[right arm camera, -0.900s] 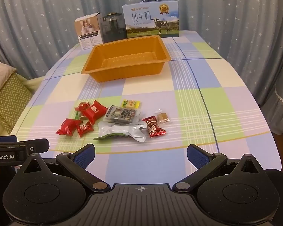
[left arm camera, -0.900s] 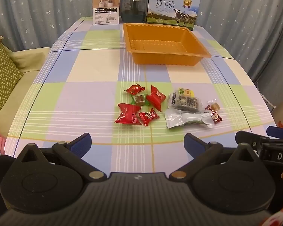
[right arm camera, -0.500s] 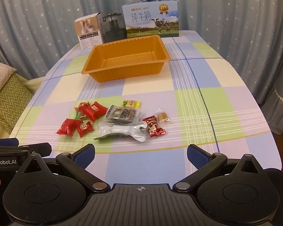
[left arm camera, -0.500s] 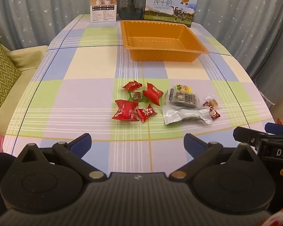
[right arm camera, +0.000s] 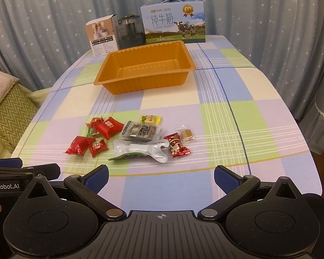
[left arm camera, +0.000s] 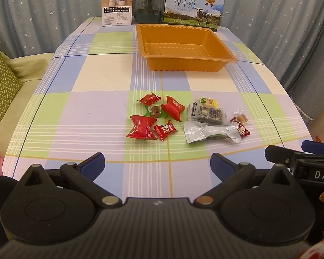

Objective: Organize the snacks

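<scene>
Snacks lie loose in one cluster on the checked cloth [left arm camera: 92, 108], between my tongs and the orange tray [left arm camera: 183, 62], which stands well beyond them with nothing in it.

Left to right:

- Big red candy [left arm camera: 141, 127] and small red candy [left arm camera: 165, 129]: light, crinkly foil, puffed bodies. I judge the pinched middle or a twisted end the surest hold; the smooth foil may slip.
- Brown candy [left arm camera: 155, 111], tucked among the reds and touching them: small, so neighbours may be dragged along.
- Dark packet [left arm camera: 207, 113], overlapping the yellow sweet [left arm camera: 209, 101]: flat and floppy, best taken across its short width.
- Silver pouch [left arm camera: 209, 131]: soft, slick film lying flat; take it at the raised middle, not the thin sealed edge.
- Tan sweet [left arm camera: 240, 118] and dark-red candy [left arm camera: 243, 130]: tiny, light, easily flicked away.

My left tongs [left arm camera: 157, 164] stand wide and hold nothing, short of the cluster. My right tongs [right arm camera: 161, 177] likewise stand wide and bare, on the pouch side.
</scene>
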A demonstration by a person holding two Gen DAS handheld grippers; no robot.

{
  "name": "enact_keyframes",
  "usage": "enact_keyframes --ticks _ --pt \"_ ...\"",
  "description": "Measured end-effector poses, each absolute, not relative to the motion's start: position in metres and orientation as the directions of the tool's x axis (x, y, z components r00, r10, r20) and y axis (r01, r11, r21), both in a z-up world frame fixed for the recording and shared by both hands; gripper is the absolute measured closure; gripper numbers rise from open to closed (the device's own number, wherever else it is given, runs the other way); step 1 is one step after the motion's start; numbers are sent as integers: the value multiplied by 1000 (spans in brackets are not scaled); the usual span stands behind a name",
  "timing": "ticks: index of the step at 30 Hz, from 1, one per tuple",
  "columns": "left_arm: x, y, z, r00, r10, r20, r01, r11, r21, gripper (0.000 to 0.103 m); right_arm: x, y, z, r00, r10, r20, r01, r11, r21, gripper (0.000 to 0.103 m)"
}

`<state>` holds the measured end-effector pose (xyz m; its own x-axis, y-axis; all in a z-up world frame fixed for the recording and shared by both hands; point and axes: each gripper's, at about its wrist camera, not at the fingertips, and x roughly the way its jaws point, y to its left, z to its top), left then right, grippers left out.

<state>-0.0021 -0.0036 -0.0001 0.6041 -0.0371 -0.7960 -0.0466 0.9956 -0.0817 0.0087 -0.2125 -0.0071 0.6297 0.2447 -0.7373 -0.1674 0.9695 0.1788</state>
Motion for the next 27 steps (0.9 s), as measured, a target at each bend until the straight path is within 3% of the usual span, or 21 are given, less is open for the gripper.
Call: enact_keyframes --ticks 27 --pt "-2 -7 3 610 -38 -791 -36 996 -76 0 9 -217 -8 635 238 -735 -156 971 179 0"
